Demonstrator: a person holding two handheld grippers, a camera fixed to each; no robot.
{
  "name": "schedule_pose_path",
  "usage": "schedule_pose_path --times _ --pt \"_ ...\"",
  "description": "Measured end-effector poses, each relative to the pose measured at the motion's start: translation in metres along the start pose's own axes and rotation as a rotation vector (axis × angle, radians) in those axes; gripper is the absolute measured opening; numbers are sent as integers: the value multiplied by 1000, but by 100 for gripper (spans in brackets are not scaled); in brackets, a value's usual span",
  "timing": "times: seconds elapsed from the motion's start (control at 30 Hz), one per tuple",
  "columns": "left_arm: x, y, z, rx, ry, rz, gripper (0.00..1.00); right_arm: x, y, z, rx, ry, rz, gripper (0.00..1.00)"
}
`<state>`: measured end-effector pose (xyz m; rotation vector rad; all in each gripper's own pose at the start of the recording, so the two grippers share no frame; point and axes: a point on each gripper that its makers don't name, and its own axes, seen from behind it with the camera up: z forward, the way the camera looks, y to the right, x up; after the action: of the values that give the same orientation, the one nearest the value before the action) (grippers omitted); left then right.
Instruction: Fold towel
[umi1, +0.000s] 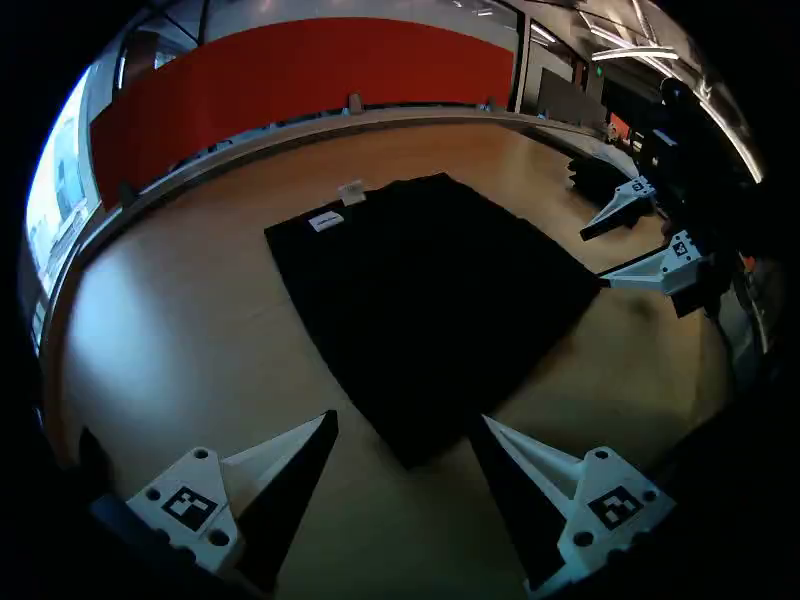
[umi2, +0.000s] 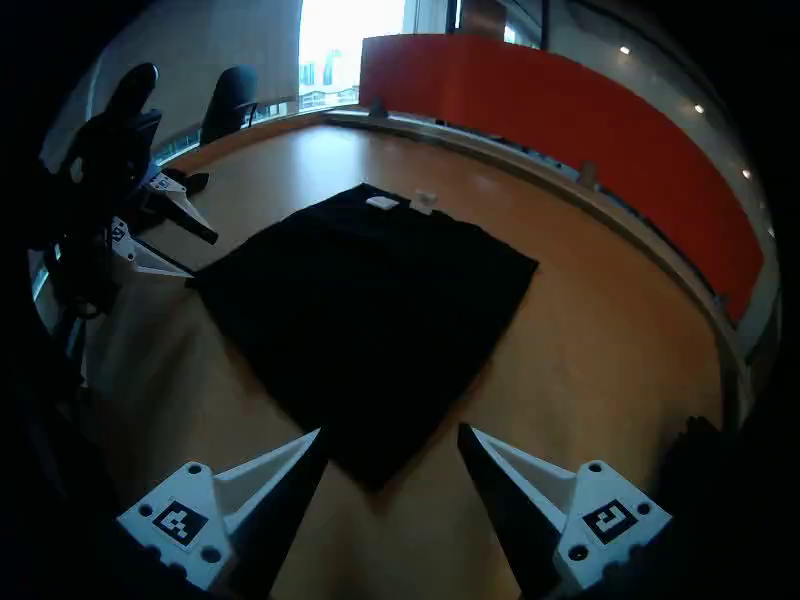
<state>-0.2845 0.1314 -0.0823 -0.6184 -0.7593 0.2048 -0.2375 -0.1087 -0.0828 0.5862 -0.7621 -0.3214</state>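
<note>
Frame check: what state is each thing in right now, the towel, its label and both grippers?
black towel: lying flat on the wooden table, no corner lifted.
white label: lying flat on the towel's far corner.
left gripper: open, a towel corner in its gap, not gripped.
right gripper: open, another towel corner in its gap, not gripped.

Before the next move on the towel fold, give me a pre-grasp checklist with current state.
1. Towel spread flat on table: ok.
2. Left gripper open, straddling a towel corner: ok.
3. Right gripper open, straddling another corner: ok.
4. Grippers low enough to pinch fabric: cannot tell.
5. White object by far edge clear of towel: cannot tell.
</note>
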Motion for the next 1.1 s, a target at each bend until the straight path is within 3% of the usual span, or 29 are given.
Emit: schedule_pose_path --times 0.37,0.57,0.7,0.83,1.1 --pt "-13 4 4 -12 -53 -7 95 -21 -2 3 26 -46 -12 96" --pt "-17 4 6 5 -67 23 90 -23 -4 5 49 -54 2 90" --pt "-16 3 7 18 -75 48 85 -24 -5 5 64 -56 20 84" --pt "-16 0 7 24 -85 32 77 -24 -5 5 67 -57 16 78" --pt "-16 0 7 29 -101 31 63 -24 -9 6 87 -65 -5 56"
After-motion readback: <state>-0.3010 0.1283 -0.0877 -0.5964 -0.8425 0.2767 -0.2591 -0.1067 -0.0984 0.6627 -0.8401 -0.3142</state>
